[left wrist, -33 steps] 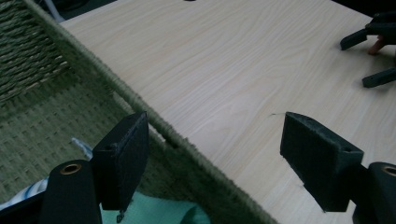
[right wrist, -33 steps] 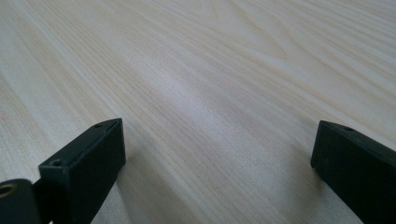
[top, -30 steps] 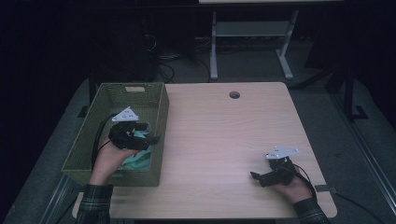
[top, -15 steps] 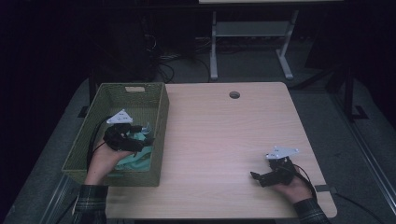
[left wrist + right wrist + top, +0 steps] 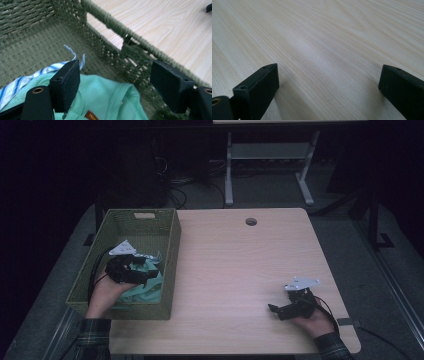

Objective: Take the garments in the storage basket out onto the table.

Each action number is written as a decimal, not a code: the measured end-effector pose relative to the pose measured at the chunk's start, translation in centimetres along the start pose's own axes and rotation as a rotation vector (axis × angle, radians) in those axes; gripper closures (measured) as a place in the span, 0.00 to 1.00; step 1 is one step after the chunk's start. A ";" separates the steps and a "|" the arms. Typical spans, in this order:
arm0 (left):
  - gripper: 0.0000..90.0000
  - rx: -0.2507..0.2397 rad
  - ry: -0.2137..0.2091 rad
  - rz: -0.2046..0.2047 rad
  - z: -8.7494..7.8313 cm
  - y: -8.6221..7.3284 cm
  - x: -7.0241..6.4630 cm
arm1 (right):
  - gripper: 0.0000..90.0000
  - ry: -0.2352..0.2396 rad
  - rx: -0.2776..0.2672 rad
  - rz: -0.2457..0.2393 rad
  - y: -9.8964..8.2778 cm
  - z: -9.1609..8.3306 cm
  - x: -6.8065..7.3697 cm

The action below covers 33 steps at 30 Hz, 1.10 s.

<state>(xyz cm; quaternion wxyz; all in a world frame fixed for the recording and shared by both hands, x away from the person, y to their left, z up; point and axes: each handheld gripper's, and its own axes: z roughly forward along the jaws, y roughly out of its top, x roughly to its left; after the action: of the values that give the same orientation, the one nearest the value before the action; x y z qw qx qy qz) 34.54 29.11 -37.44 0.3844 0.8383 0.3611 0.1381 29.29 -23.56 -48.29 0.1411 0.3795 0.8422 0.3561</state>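
High view: left gripper [image 5: 145, 275] down inside the green woven basket [image 5: 172, 240] at the table's [image 5: 240, 265] left side, just over the mint-green garment [image 5: 147, 292] heaped at the basket's near end. Left gripper view: jaws spread wide, nothing clamped between them, mint-green garment [image 5: 105, 97] right below the pads, orange label [image 5: 90, 115] at the lower edge, blue-and-white striped cloth [image 5: 42, 72] lying beside it on the basket floor. Right gripper [image 5: 275, 309] low over bare wood near the table's front right corner, well apart from the basket. Right gripper view: jaws wide apart, bare wood grain between them.
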 end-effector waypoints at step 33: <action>0.26 0.241 0.025 0.020 2.6 -1.7 1.6 | 0.03 0.000 0.000 0.000 0.0 0.0 0.0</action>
<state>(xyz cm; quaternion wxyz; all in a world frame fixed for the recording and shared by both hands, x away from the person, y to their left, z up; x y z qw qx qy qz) 36.10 29.59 -40.53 0.2750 0.8802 0.3715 0.1078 29.29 -23.56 -48.29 0.1412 0.3794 0.8423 0.3559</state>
